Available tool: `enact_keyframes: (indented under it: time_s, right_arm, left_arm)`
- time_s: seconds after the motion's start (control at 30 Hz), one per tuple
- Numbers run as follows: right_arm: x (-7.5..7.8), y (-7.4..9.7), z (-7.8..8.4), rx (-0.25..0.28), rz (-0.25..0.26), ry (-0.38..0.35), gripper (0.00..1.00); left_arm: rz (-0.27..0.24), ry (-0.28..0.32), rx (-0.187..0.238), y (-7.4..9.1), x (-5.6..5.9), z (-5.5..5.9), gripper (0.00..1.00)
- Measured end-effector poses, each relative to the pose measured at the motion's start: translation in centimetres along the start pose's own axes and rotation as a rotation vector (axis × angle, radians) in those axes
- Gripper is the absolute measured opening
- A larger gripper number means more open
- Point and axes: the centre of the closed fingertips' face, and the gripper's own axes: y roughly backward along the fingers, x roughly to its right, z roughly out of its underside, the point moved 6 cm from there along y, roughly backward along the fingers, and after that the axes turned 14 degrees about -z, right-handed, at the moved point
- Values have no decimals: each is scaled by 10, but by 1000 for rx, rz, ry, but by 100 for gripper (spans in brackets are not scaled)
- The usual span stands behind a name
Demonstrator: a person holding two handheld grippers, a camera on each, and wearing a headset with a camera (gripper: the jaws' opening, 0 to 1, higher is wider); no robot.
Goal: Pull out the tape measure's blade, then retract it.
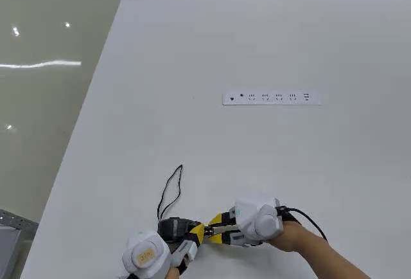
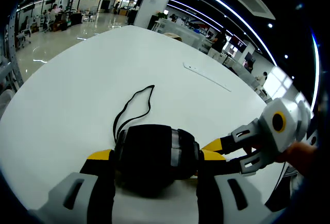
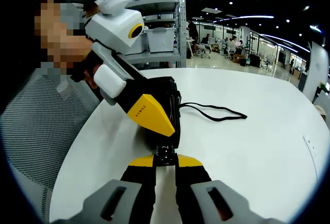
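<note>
The white counter (image 1: 270, 41) is bare ahead of both tongs apart from a power strip (image 1: 271, 98) lying well beyond them, so there is plenty of room for a long straight pull. The left tongs (image 2: 154, 158) are clamped across the black tape measure (image 1: 174, 229), one yellow tip on each side of the case, which rests on the counter. Its thin strap (image 1: 170, 192) lies loose on the counter just past those tips. The right tongs (image 1: 216, 228) face the left pair almost tip to tip and are clenched on what seems to be the hook (image 3: 164, 155) at the mouth of the case, though it is too small to be sure how much metal they have. By the look of it the pull-out has barely begun, as hardly any blade shows between the two pairs. To do it well, the left tongs should stay tight and hold the case flat and steady. The right tongs should draw straight away from the mouth, in line with the slot and low over the counter, without twisting, since a sideways tug could kink the blade or slip the hook free. For the return, let the blade run back slowly under the same grip rather than letting it snap.
</note>
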Motion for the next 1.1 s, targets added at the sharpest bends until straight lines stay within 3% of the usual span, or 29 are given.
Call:
enact_keyframes:
  time_s: [1.1]
  right_arm:
    - [2, -11, -6, 5, -1, -2, 12]
  left_arm:
    - [16, 21, -1, -1, -3, 0, 61]
